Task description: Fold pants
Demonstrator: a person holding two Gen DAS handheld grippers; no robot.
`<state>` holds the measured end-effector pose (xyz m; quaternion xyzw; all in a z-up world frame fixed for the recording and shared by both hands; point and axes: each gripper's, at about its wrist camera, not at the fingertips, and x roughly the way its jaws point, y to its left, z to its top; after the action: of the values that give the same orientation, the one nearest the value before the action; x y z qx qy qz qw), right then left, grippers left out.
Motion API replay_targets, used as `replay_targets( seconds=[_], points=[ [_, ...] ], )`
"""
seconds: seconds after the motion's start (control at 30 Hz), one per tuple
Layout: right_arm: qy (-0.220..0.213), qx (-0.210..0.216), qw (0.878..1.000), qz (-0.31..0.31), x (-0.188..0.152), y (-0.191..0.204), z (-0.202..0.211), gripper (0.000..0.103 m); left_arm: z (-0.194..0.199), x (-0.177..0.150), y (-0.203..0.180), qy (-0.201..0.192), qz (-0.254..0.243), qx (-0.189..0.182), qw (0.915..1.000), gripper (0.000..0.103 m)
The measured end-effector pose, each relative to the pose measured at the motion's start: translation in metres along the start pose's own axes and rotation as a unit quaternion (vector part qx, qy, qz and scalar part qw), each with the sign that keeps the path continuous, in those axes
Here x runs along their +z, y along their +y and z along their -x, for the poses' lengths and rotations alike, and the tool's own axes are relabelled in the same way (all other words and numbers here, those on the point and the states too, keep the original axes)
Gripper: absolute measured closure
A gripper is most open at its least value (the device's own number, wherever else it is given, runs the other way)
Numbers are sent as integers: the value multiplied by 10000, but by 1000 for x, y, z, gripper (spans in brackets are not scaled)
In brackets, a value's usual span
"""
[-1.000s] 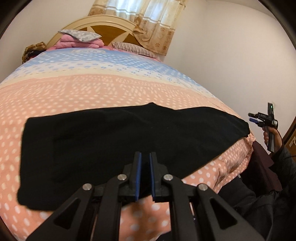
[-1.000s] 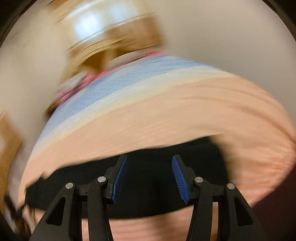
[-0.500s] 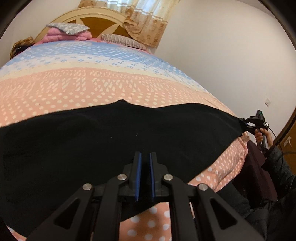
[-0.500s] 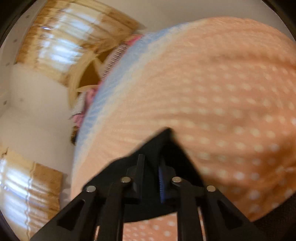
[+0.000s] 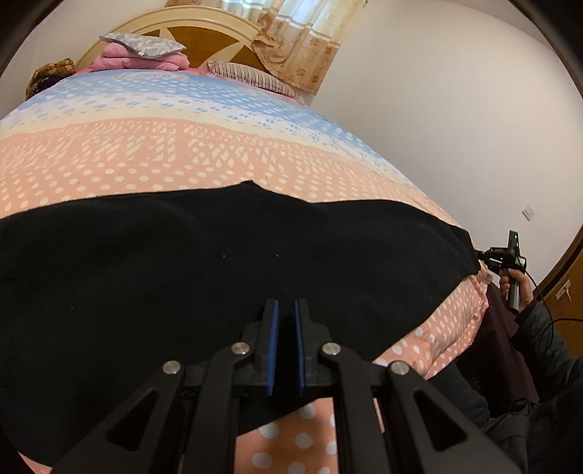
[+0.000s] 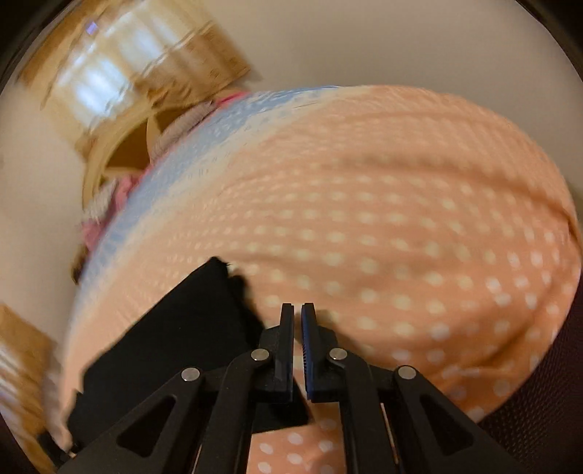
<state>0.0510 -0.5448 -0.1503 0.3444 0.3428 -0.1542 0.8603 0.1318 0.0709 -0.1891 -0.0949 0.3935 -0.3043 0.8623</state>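
Black pants (image 5: 182, 273) lie flat across the dotted pink bed cover (image 5: 182, 153). My left gripper (image 5: 286, 302) hovers over their near edge, its blue pads shut; no cloth shows pinched between them. At the pants' right end my right gripper (image 5: 486, 255) meets the corner. In the right wrist view its jaws are closing, almost together. The pants' corner (image 6: 175, 346) runs in under the left finger and the base of the pads of the right gripper (image 6: 297, 306). Only bed cover (image 6: 400, 218) shows between the tips.
A wooden headboard (image 5: 204, 32), pink folded bedding (image 5: 142, 60) and a striped pillow (image 5: 251, 78) are at the far end of the bed. A white wall stands to the right. A hand (image 5: 517, 288) and dark sleeve hold the right gripper beside the bed's edge.
The right gripper went from wide open to nearly shut, dropped to the pants' right corner and rolled. The left gripper moved closer over the pants, still shut.
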Motion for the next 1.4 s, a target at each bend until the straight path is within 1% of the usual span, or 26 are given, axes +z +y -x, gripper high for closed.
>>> replay_targets(
  seconds=[0.07,0.13,0.17,0.2,0.23,0.27,0.37,0.43,0.53,0.6,0.67,0.7,0.77,0.8,0.83,0.87,0.93,0.97,1.03,1.07,1.13,1.17,1.2,1.27,1.33,1.4],
  points=[
    [-95,47,9999,-47,-6,-1,9,98,0,1,-1,10,-15,14,10000,93],
    [-45,341,9994,70,-16,7,15,96,0,1,-7,14,-140,56,9999,93],
    [44,472,9988,123,-19,5,21,93,0,0,-9,20,-190,70,9998,93],
    [112,545,9983,196,-25,9,24,84,-1,-1,-12,43,-237,77,9997,93],
    [141,616,9976,270,-28,14,24,81,-2,-2,-11,68,-260,91,9996,93],
    [178,675,9969,375,-33,21,22,81,-3,-4,-12,78,-279,118,9995,93],
    [452,-16,9961,759,-48,33,6,83,-2,-6,-7,72,-204,74,9997,92],
    [383,-144,9952,890,-50,41,7,83,3,-6,-6,49,-221,89,9997,92],
    [460,-383,9918,1130,-56,55,8,85,13,-6,-6,-5,-398,339,9986,92],
    [467,-779,9858,1409,-57,61,8,86,20,-5,-1,-49,-419,479,9980,92],
    [485,-1017,9834,1420,-58,62,11,85,30,-4,10,-135,-318,629,9974,92],
    [475,-1272,9800,1455,-55,59,13,85,35,-3,16,-195,-242,666,9973,91],
    [254,-1621,9735,1595,-53,63,22,85,43,0,25,-346,-102,814,9960,81],
    [112,-1649,9732,1600,-52,70,30,85,46,3,29,-449,2,808,9957,78],
    [26,-1584,9740,1619,-53,79,34,84,46,4,32,-503,76,785,9956,72],
    [-51,-1412,9757,1675,-53,93,37,84,45,6,33,-546,137,751,9956,67],
    [-89,-800,9792,1864,-53,131,34,84,38,8,27,-557,63,663,9962,67],
    [4,-379,9795,1977,-55,155,28,84,33,8,21,-533,-37,636,9965,67],
    [517,682,9769,1956,-65,203,6,82,23,7,10,-440,-206,553,9973,67],
    [866,1168,9712,1886,-71,229,-11,82,17,4,5,-359,-307,468,9978,66],
    [1548,1947,9486,1957,-94,291,-52,82,7,-3,-4,-177,-513,429,9976,66],
    [1798,2178,9380,2008,-104,315,-69,82,2,-6,-8,-81,-627,493,9968,66],
    [2134,2396,9244,2064,-120,347,-92,82,0,-9,-11,-57,-752,573,9955,66],
    [2702,2633,9008,2149,-152,401,-131,82,0,-11,-12,-34,-855,600,9945,63],
    [3082,2759,8841,2174,-181,438,-154,82,2,-9,-4,22,-636,401,9972,63],
    [3378,2797,8720,2176,-205,472,-178,82,5,-8,4,52,-429,172,9989,63]
  ],
)
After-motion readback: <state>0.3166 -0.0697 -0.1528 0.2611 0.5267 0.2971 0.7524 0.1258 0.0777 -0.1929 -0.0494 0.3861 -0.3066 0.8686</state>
